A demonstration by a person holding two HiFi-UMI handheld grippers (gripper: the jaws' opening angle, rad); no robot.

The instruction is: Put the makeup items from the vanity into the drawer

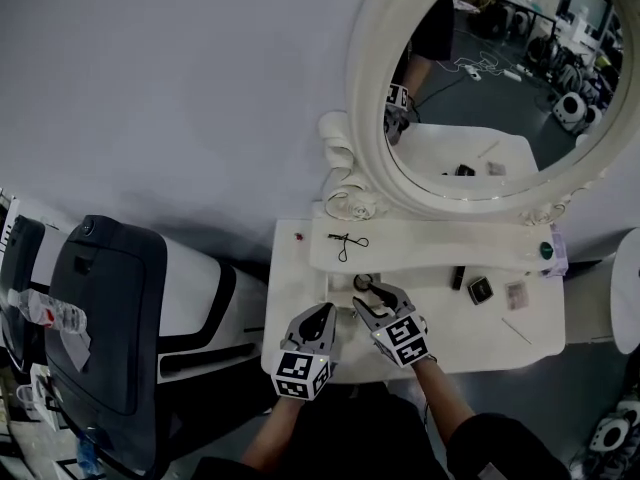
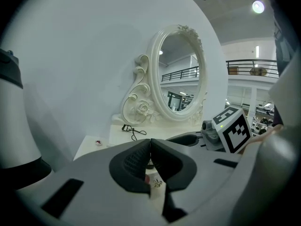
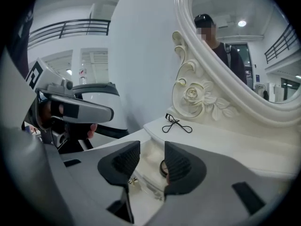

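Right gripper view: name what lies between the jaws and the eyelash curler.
The open drawer, holding a round compact, lies between the right gripper and the eyelash curler; the right gripper view shows it.

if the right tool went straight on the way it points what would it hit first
Probably the small round dark-rimmed compact in the open white drawer, seen between the parted jaws of the right tool; depth is unclear.

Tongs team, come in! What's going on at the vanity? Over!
Left tongs shut. Right tongs open over drawer, compact inside. Eyelash curler on shelf. Nothing blocking.
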